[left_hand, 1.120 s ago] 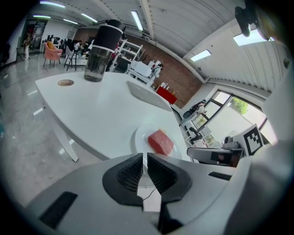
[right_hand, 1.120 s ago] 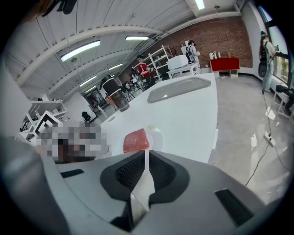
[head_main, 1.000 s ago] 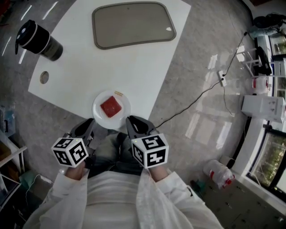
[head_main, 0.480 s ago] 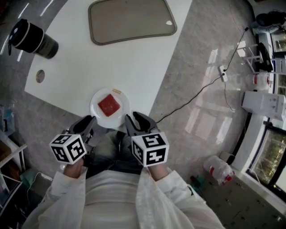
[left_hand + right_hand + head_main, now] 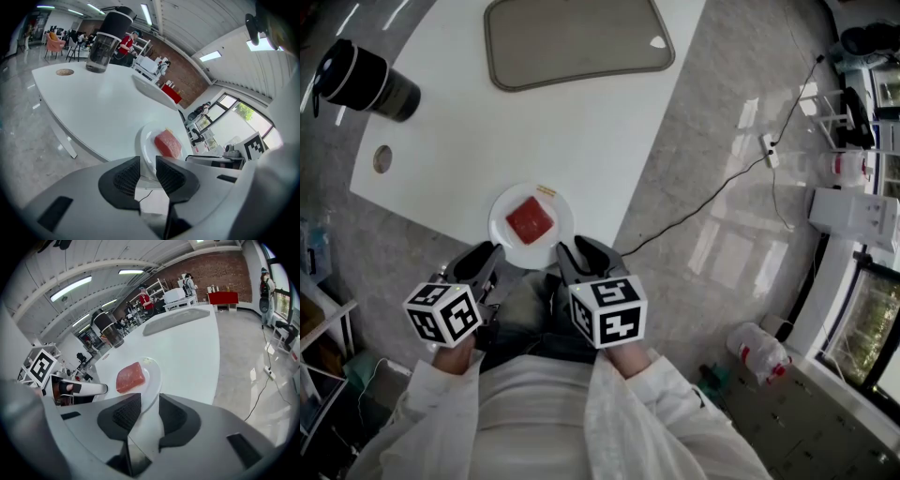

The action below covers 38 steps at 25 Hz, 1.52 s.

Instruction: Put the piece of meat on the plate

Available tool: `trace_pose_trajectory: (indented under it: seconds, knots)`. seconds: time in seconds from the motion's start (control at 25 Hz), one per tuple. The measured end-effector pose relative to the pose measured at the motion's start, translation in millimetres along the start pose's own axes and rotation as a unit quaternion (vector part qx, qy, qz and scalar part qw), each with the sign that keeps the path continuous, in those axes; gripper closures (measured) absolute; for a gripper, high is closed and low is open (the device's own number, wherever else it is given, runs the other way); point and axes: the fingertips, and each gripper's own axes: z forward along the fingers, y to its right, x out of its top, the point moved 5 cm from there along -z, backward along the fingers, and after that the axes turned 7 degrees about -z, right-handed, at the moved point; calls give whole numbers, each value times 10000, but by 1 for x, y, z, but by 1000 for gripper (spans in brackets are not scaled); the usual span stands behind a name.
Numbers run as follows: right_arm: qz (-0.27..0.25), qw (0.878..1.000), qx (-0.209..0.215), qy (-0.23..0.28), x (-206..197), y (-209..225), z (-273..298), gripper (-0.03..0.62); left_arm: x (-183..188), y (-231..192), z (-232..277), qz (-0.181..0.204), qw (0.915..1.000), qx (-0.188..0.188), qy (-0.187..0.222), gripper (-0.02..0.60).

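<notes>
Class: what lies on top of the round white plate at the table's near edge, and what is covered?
A flat red square piece of meat lies on the round white plate, a small yellowish scrap near its rim. The plate's middle under the meat is covered.

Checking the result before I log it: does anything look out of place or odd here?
The meat lies flat on the plate, but the plate sits at the table's near edge and appears to overhang it, which looks precarious. The left gripper and right gripper are open and hold nothing.
</notes>
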Motion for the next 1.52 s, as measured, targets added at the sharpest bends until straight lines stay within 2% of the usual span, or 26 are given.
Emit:
trace_pose_trajectory:
  seconds: [0.24,0.6,0.84,1.08,1.52]
  knots:
    - [-123,9999,-86,-66,1,-2,1,487,2,0,3,7,9999,-143,42,494]
    - [-107,9998,-155,4,-1,-3,0,488,1,-1,3,27,9998,-156,95,499]
    - [45,9999,-132,79,-3,0,-3,488,1,0,3,115,9996,-245,115,508]
    - [19,9997,-199,135,-2,-2,-6,490,-1,-1,2,24,9996,-248,131,511]
    - [-44,9987,-331,390,9,-9,-13,491,11,4,-5,304,9989,-301,201,511]
